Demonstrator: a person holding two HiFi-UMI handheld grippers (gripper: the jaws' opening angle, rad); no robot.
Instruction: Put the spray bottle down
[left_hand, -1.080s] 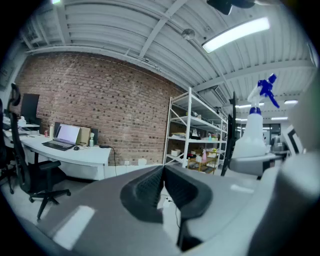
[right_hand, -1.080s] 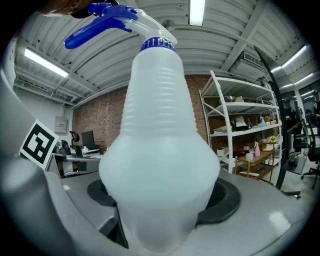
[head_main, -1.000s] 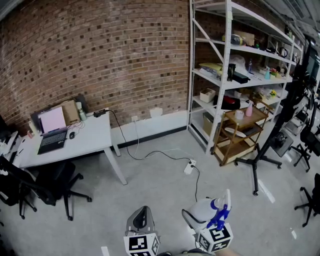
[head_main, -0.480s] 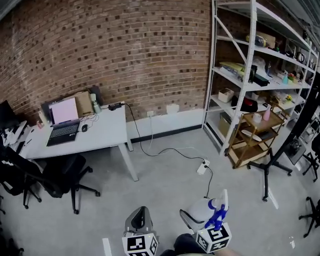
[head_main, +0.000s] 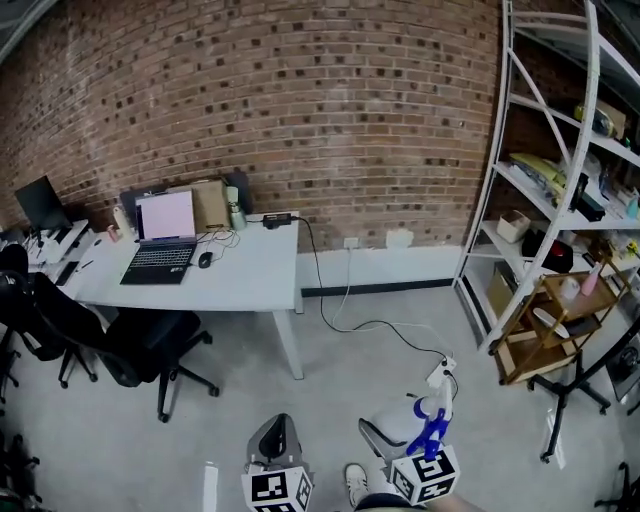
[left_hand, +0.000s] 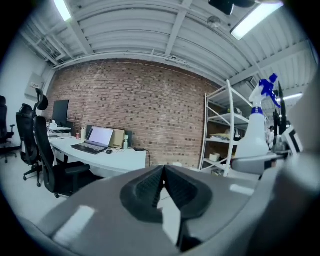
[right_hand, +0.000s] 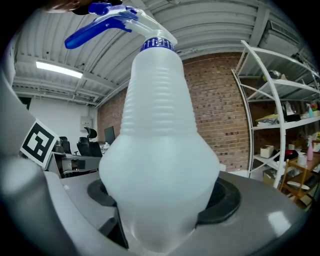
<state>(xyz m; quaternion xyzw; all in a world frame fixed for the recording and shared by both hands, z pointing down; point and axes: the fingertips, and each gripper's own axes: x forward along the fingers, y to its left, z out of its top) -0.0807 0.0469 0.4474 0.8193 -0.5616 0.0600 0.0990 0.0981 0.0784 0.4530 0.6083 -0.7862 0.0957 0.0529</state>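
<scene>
Held upright between the right gripper's (head_main: 395, 435) clamped jaws, the translucent white plastic spray bottle with blue trigger (right_hand: 160, 150) is not yet set down — the white desk (head_main: 250, 285) stands well apart; left gripper's (left_hand: 162, 186) jaws meet, empty.

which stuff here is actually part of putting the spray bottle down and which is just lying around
Part of the job:
spray bottle, upright, clamped in the right gripper

Just around:
left gripper, shut and empty
white desk with laptop
black office chair
shelving rack
wooden cart
power strip on the floor
</scene>
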